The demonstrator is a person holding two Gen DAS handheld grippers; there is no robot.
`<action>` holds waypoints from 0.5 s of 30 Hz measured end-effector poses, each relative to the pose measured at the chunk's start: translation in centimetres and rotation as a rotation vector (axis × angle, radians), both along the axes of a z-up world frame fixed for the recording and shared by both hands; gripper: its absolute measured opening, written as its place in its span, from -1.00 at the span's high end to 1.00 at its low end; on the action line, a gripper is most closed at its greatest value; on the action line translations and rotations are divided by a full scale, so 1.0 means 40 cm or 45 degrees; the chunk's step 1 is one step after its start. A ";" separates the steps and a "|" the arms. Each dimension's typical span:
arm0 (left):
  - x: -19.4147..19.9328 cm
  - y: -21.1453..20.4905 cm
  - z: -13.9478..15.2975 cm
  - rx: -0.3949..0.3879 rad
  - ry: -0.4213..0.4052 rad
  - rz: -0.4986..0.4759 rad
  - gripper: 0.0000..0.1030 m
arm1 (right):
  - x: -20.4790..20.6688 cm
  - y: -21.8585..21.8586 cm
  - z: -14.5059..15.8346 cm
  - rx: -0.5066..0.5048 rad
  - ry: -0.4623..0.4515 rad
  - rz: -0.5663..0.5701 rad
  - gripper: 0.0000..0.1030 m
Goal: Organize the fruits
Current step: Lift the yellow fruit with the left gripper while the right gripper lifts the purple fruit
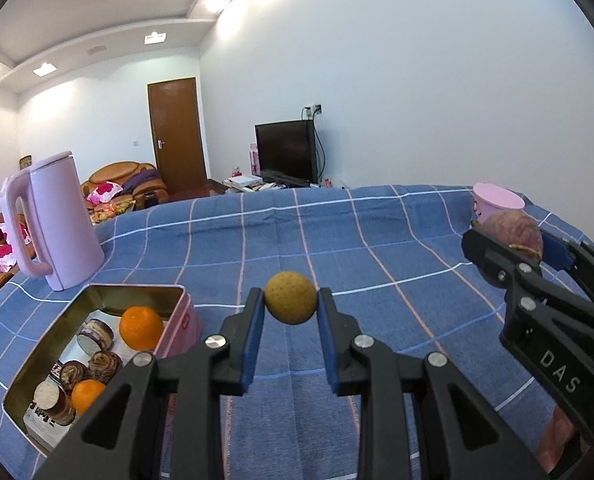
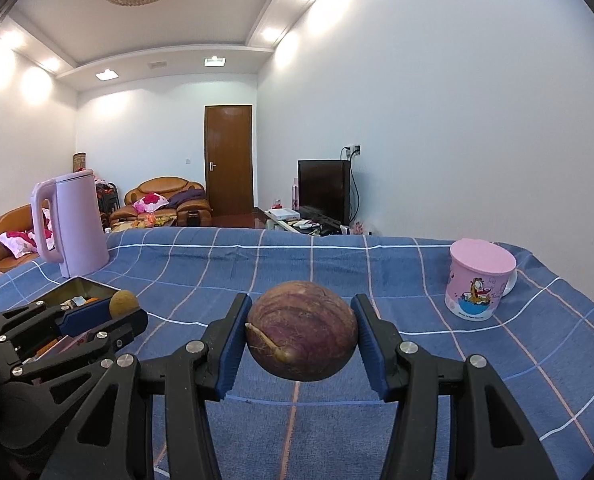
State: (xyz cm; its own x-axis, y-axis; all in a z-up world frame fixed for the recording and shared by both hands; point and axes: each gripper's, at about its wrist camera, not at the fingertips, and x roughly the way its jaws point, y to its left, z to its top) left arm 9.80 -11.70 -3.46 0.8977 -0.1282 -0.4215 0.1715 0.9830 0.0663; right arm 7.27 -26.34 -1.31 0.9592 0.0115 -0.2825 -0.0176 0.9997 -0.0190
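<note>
My left gripper (image 1: 291, 300) is shut on a small round yellow-brown fruit (image 1: 291, 298) and holds it above the blue checked tablecloth (image 1: 337, 232). To its left stands an open pink tin (image 1: 97, 344) holding two oranges (image 1: 141, 328) and several brown wrapped rolls (image 1: 97, 334). My right gripper (image 2: 301, 336) is shut on a large purple-brown fruit with a stem (image 2: 301, 336), held above the cloth. The right gripper also shows at the right of the left wrist view (image 1: 513, 236). The left gripper with its fruit shows at the left of the right wrist view (image 2: 123, 304).
A pink kettle (image 1: 53, 220) stands behind the tin at the far left. A pink cartoon mug with a lid (image 2: 479, 280) stands at the far right near the table edge. Sofas, a door and a television lie beyond the table.
</note>
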 end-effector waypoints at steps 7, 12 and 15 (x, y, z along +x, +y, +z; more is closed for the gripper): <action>-0.015 0.008 0.004 0.000 -0.030 0.007 0.45 | -0.015 0.001 0.004 -0.007 -0.033 -0.010 -0.03; -0.019 0.012 0.005 -0.003 -0.035 0.010 0.45 | -0.021 0.005 0.004 -0.017 -0.044 -0.016 -0.03; -0.024 0.016 0.005 -0.003 -0.039 0.010 0.45 | -0.023 0.006 0.004 -0.017 -0.042 -0.020 -0.03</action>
State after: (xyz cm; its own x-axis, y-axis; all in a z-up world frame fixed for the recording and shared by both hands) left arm 8.83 -11.07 -3.27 0.9112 -0.1216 -0.3935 0.1613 0.9845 0.0694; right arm 6.34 -26.11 -1.17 0.9681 -0.0069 -0.2504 -0.0013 0.9995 -0.0326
